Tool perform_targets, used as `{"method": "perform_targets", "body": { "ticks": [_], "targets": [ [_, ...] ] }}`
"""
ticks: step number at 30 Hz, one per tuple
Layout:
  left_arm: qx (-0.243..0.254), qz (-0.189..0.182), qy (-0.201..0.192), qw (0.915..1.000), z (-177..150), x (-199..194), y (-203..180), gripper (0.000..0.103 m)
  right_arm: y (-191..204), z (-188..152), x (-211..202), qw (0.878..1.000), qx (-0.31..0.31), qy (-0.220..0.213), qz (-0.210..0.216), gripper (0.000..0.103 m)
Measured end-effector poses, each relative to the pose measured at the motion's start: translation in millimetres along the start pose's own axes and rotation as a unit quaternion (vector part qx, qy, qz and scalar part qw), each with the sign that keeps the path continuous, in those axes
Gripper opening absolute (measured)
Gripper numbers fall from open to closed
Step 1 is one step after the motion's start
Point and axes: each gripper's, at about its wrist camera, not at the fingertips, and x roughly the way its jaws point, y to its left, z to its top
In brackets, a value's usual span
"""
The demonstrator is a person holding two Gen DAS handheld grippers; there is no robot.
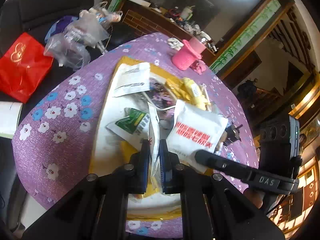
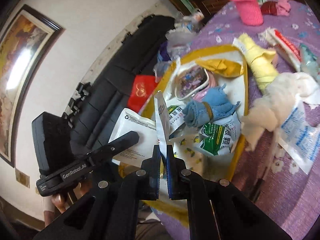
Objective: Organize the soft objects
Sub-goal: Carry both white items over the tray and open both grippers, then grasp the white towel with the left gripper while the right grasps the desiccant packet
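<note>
While both grippers pinch thin white packets over the yellow-rimmed bag [image 1: 104, 108], left gripper [image 1: 154, 146] and right gripper [image 2: 163, 150] jaws nearly closed, those slippery edges could slide free and drop outside onto the purple cloth [image 1: 50, 144].

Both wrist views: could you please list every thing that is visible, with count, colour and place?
bin: one, yellow-rimmed, on table
blue towel: one, blue, in bin
yellow towel: one, yellow, at bin edge
cup: one, pink, far table end
red bag: one, red, on sofa
left sachet: one, white, in left gripper
right sachet: one, white, in right gripper
left gripper: one, black, shut on left sachet
right gripper: one, black, shut on right sachet
</note>
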Motion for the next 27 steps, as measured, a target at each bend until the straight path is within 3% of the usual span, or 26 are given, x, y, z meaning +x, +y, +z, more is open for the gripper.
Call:
{"method": "perform_targets", "body": {
  "ticks": [3,6,7,9,10,11,13,16,20,21,23,27],
  "targets": [
    [-0.017,-0.008,0.004,0.9998,5,9,8,0.007,3,14,7,1.000,-0.009,-0.008,-0.018,0.008],
    [-0.018,0.012,-0.011,0.9997,6,12,8,0.010,7,24,14,0.998,-0.013,-0.022,-0.064,0.012],
    [-0.012,0.021,-0.013,0.9996,5,12,7,0.014,10,24,13,0.997,-0.017,-0.026,-0.077,0.016],
    [0.013,0.059,-0.024,0.9979,2,14,-1,0.023,17,22,12,0.994,-0.026,-0.038,-0.100,0.036],
    [0.026,0.081,-0.029,0.9960,0,14,-4,0.030,20,20,11,0.992,-0.032,-0.048,-0.112,0.049],
    [0.044,0.112,-0.036,0.9921,-4,15,-8,0.040,24,15,7,0.989,-0.039,-0.063,-0.126,0.050],
    [0.066,0.144,-0.045,0.9863,-9,14,-14,0.049,33,3,0,0.984,-0.057,-0.083,-0.148,0.050],
    [0.100,0.183,-0.059,0.9762,-18,8,-26,0.049,35,-23,-26,0.980,-0.067,-0.113,-0.148,0.051],
    [0.135,0.220,-0.083,0.9626,-29,-5,-41,0.049,16,-49,-67,0.979,-0.038,-0.141,-0.143,0.065],
    [0.134,0.219,-0.094,0.9620,-32,-10,-42,0.049,8,-54,-77,0.979,-0.030,-0.145,-0.144,0.066],
    [0.118,0.197,-0.108,0.9673,-34,-21,-43,0.062,-10,-64,-91,0.978,-0.008,-0.148,-0.148,0.068],
    [0.121,0.139,-0.096,0.9781,-31,-24,-61,0.062,-46,-58,-115,0.979,0.024,-0.144,-0.143,0.070]
  ]
}}
